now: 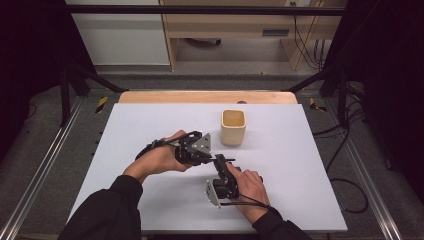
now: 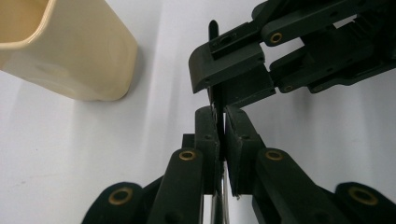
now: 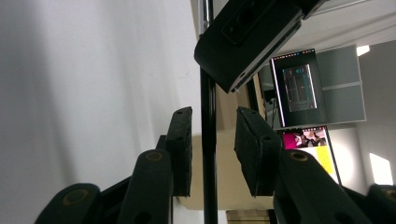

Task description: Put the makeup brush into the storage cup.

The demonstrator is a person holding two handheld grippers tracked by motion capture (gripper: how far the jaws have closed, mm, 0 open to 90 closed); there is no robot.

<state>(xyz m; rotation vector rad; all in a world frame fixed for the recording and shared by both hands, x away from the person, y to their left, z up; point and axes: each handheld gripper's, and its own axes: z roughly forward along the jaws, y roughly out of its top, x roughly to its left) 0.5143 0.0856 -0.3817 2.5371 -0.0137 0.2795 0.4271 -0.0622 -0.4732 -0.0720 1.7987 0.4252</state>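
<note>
On the white table top (image 1: 150, 125), the person's left hand (image 1: 157, 159) comes in from the near left and holds the left gripper (image 1: 216, 158) pointing right. In the left gripper view its jaws are pressed together on a thin black rod (image 2: 217, 109), which runs straight up between the pads. Just right of it, near the middle of the table, the right hand (image 1: 248, 187) holds the right gripper (image 1: 223, 164) pointing away toward the far side, so that the two grippers meet at the rod. The right gripper view shows its own two jaws standing on either side of the same rod (image 3: 208, 140), a narrow gap left on each side, the pads not pressing it. Farther off, beyond the grippers and a little to the right, a cream square cup (image 1: 233, 127) stands upright, well apart from them.
</note>
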